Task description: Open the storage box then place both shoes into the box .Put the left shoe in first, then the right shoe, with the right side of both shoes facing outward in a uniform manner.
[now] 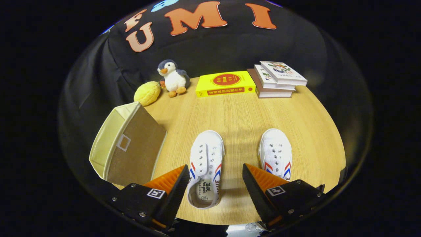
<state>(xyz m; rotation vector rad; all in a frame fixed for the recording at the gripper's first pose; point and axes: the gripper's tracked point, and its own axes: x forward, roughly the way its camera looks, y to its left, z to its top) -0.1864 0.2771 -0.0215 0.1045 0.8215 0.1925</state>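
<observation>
Progress: by the look of it, you are at the very start; nothing is in the box yet.
Gripper (216,182): your fingers are spread wide and hold nothing; they straddle the heel end of the left shoe without touching it.
Storage box (131,144): a beige fabric box near the tabletop's left edge. It looks tipped on its side, pale lining turned leftward and label-window panel facing up. I cannot tell whether a lid or flap remains to be opened.
Left shoe (206,166): on the tabletop (240,112) near the front edge, toe pointing to the far edge.
Right shoe (276,153): beside it toward the right edge, well apart, heel hidden behind your right finger.
Left to do: confirm the box is open, load the left shoe, then the right, right sides outward.
Far edge: penguin toy (172,78), yellow plush (147,93), yellow book (225,84), book stack (276,79), all well clear of your path.
</observation>
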